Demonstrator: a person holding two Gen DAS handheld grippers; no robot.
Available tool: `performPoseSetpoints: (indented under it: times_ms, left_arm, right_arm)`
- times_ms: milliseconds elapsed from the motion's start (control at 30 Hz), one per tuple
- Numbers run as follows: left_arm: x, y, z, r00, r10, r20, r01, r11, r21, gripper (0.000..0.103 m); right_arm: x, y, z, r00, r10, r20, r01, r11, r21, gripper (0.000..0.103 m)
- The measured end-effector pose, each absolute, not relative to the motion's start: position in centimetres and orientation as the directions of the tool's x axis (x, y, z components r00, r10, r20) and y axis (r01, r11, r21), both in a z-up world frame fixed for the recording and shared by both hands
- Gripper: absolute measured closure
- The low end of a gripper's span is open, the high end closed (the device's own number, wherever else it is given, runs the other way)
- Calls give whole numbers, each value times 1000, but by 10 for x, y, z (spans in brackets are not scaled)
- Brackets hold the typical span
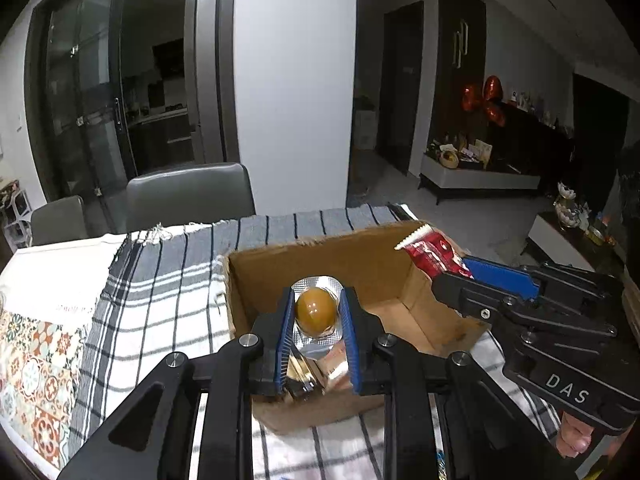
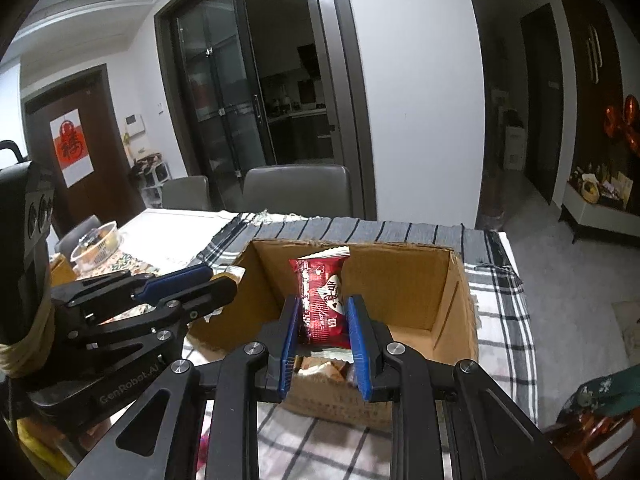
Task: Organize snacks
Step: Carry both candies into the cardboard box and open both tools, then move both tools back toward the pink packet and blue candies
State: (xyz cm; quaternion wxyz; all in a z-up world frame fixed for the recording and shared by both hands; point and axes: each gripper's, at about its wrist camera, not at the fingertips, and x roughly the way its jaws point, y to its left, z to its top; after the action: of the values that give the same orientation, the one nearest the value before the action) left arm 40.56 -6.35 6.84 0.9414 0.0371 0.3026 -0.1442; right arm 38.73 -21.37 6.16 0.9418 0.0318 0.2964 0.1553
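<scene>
Holding snacks over the open brown cardboard box (image 1: 320, 264), both grippers look mid-delivery. The left gripper (image 1: 318, 312) is closed on a silver foil pack with a brown egg-shaped snack (image 1: 316, 309); the right gripper (image 2: 323, 312) pinches a red printed snack packet (image 2: 322, 300) upright above the box. Neither is released yet, I judge. Only the right view shows packets already lying at the box's near bottom and a lidded round container (image 2: 96, 246) on the far left table.
</scene>
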Motion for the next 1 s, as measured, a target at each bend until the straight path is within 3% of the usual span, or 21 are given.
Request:
performPoseSetpoints:
  times_ms: [67, 133, 167, 200, 367, 1000]
  left_arm:
    - [414, -63, 68, 769, -252, -587, 296, 955, -22, 79]
    - [419, -63, 68, 762, -257, -595, 307, 952, -18, 75]
    - [420, -63, 68, 765, -250, -594, 304, 953, -10, 66]
    - [418, -61, 69, 771, -243, -588, 298, 954, -4, 59]
    - [400, -58, 73, 785, -242, -570, 292, 956, -3, 48]
    - [288, -58, 84, 825, -234, -514, 318, 945, 80, 48]
  right_arm:
    - [396, -214, 62, 777, 301, -553, -260, 953, 154, 73]
    - [400, -217, 62, 779, 292, -555, -241, 956, 164, 56]
    - [401, -218, 62, 782, 287, -553, -233, 958, 167, 53]
    - [401, -218, 62, 786, 277, -553, -226, 961, 161, 53]
    - [386, -221, 62, 796, 259, -547, -219, 966, 139, 53]
    - [283, -230, 52, 807, 239, -541, -189, 971, 146, 53]
